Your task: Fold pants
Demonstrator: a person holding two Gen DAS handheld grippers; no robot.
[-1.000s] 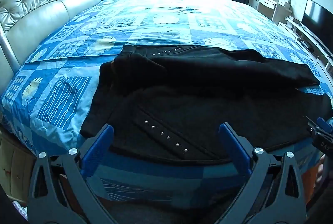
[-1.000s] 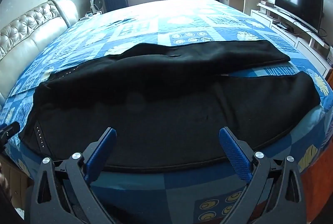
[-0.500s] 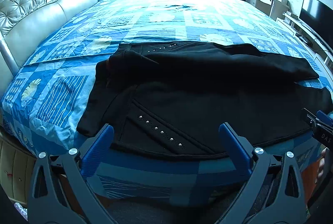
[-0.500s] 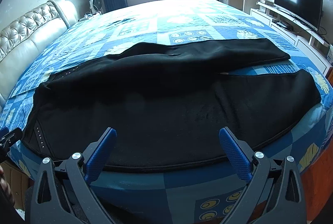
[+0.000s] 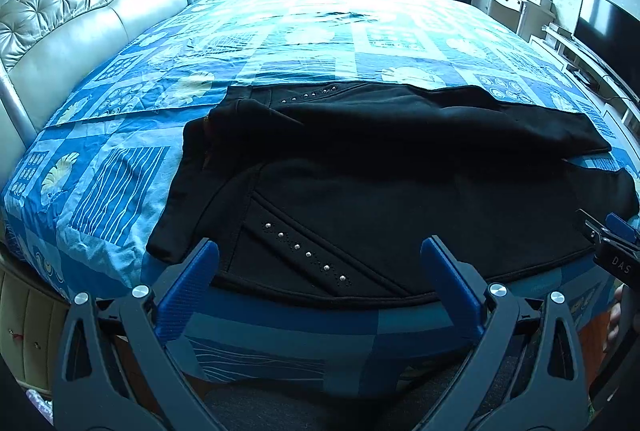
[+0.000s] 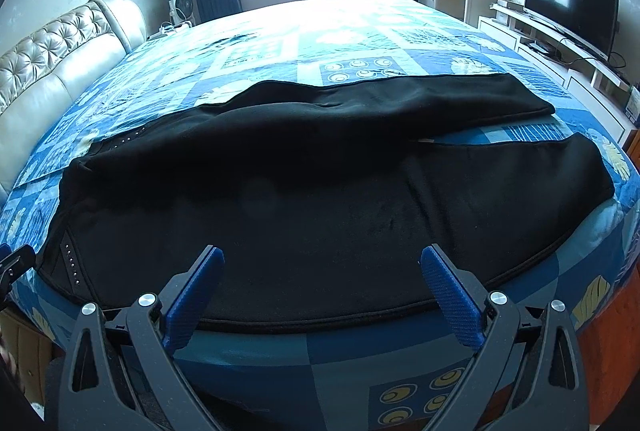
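Left wrist view gives us our left gripper (image 5: 319,259) with its blue fingers (image 5: 188,287) spread wide and nothing between them, held just short of the near edge of the bed (image 5: 280,335). Straight ahead of it lie the black pants (image 5: 400,199), spread flat across the blue patterned bedspread (image 5: 320,43), waistband off to the gripper's left and a slanted row of studs (image 5: 306,255) (small silver dots) between the fingertips. Our right gripper (image 6: 322,263) is likewise wide apart and empty, facing the near pant leg (image 6: 500,199); the far leg (image 6: 440,99) lies beyond it, with a strip of bedspread showing between the two toward the gripper's right.
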